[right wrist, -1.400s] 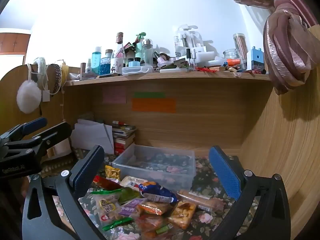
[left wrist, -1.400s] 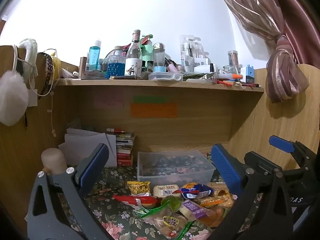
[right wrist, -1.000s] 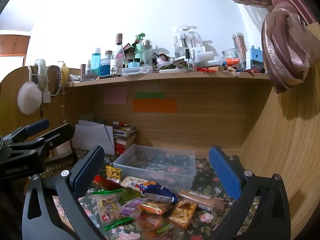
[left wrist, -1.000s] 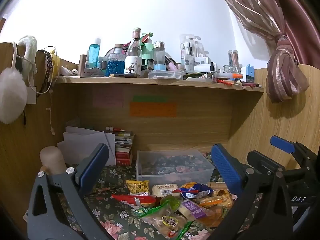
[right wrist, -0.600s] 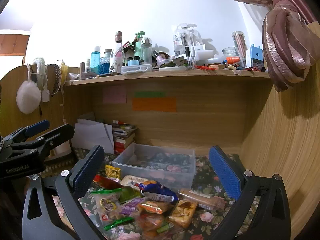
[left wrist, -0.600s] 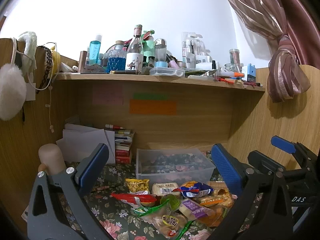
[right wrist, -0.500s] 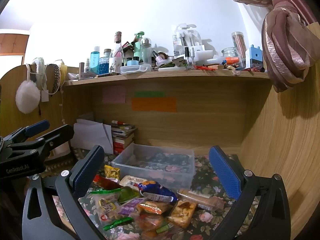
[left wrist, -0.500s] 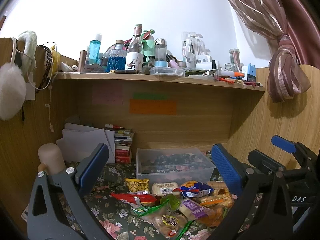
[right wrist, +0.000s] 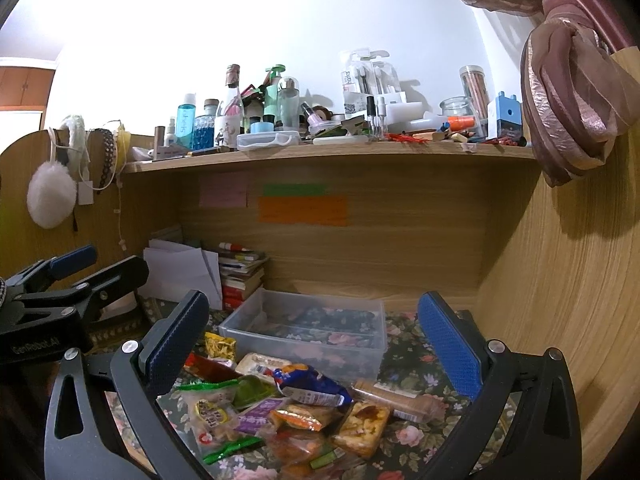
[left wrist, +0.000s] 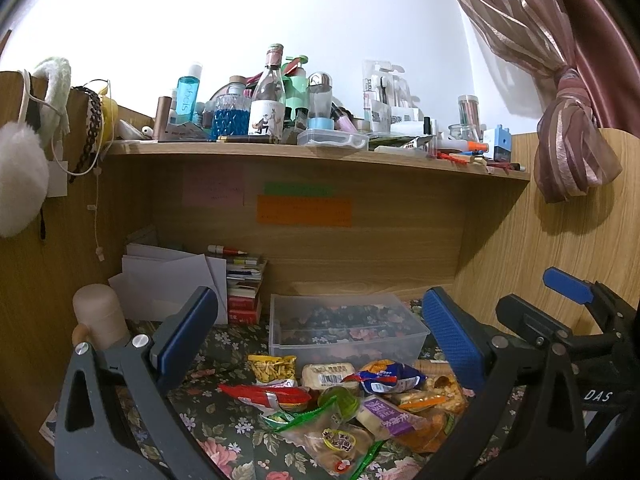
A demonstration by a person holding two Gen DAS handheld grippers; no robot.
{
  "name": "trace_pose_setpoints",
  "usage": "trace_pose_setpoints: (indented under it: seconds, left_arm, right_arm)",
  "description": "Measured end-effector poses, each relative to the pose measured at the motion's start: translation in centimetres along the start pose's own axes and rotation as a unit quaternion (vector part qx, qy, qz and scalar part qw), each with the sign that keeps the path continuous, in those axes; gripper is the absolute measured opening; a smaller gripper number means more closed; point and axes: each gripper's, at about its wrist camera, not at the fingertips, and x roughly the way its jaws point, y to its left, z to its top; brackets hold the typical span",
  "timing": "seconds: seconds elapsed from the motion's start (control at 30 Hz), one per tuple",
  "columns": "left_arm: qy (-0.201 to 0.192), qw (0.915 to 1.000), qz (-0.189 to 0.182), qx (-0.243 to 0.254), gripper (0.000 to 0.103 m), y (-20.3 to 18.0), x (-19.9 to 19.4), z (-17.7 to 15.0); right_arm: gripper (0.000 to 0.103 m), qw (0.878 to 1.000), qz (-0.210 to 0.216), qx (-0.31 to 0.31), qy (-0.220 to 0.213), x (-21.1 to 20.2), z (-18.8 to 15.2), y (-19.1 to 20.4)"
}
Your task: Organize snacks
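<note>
- Left wrist view: the left hand-held gripper (left wrist: 320,340) is hovering wide apart, holding nothing; the snacks (left wrist: 344,400) are lying piled on the tabletop just in front of the empty clear box (left wrist: 344,324).
- Right wrist view: the right hand-held gripper (right wrist: 312,340) is also gaping empty above the pile beside the box; sorting is looking unstarted.

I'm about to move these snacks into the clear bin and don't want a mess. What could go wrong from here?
The snack packets lie overlapped in a heap, so a grab could drag neighbours along. The clear bin looks light and might slide if bumped. The left gripper and right gripper hover close together, both open, and could collide.
</note>
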Motion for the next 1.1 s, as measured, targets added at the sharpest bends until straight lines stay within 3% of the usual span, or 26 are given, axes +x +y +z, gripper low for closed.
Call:
trace_pose_setpoints:
  seconds: [1.1]
  left_arm:
    - [0.005, 1.0000, -0.001, -0.002, 0.103, 0.04, 0.24, 0.04]
  right_arm:
    - [0.103, 1.000, 0.005, 0.009, 0.000, 0.07, -0.03, -0.11]
